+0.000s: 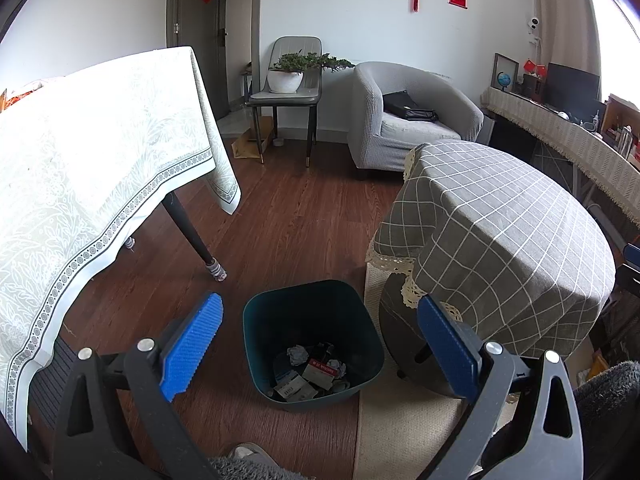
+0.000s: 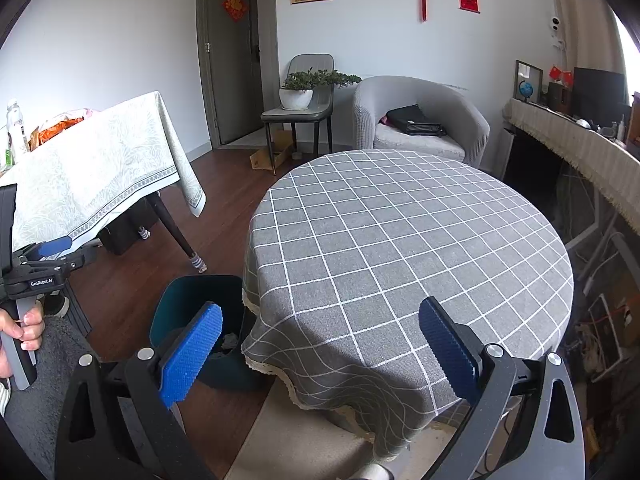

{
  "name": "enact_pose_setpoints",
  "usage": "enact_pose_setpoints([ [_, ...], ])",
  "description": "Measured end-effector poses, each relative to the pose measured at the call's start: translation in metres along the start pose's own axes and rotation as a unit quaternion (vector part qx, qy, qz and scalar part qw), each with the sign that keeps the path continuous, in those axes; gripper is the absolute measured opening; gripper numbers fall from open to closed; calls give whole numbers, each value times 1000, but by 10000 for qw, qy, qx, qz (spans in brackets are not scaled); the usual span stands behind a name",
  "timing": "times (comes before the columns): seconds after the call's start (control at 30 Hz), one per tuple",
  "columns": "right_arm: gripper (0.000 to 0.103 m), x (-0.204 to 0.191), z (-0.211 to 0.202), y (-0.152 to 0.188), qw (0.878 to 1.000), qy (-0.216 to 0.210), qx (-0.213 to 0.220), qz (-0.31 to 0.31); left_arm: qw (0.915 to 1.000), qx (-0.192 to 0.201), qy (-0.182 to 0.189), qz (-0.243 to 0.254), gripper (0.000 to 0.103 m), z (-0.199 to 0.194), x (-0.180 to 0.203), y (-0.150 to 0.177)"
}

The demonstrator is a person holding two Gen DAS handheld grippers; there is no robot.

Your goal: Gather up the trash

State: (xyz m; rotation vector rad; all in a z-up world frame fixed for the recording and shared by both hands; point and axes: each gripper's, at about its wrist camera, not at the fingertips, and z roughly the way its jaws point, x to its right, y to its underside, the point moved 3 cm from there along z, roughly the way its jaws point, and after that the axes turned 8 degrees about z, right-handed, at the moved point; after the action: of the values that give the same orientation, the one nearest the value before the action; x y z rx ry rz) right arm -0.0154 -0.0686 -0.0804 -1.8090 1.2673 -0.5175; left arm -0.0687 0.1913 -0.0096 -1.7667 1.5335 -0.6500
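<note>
Both grippers have their fingers spread wide and empty, the left gripper (image 1: 320, 340) over the bin (image 1: 312, 340) and the right gripper (image 2: 320, 344) over the round bench (image 2: 400, 240). The trash (image 1: 316, 372) is already in the bin on the wood floor (image 1: 300, 220). Looks like the wrap-up stage; next I'd scan the room for leftovers, but the checked cloth looks bare.

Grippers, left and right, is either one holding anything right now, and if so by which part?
Nothing is held. The left gripper is open and empty above the trash bin, and the right gripper is open and empty over the round table.
</note>
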Motion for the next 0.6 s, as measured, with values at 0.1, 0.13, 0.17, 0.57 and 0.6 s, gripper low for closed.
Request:
enact_pose_setpoints([
  [0.1, 100, -1, 0, 0, 10000, 5, 2, 0, 10000, 4, 10, 8, 100, 0, 0, 0],
  [0.13, 100, -1, 0, 0, 10000, 8, 0, -3, 10000, 3, 7, 12, 100, 0, 0, 0],
  [0.17, 100, -1, 0, 0, 10000, 11, -6, -4, 10000, 3, 9, 11, 100, 0, 1, 0],
  [0.57, 100, 2, -1, 0, 10000, 15, -20, 3, 10000, -2, 18, 0, 100, 0, 0, 1],
  [0.6, 100, 2, -1, 0, 10000, 15, -22, 4, 10000, -1, 18, 0, 100, 0, 0, 1],
])
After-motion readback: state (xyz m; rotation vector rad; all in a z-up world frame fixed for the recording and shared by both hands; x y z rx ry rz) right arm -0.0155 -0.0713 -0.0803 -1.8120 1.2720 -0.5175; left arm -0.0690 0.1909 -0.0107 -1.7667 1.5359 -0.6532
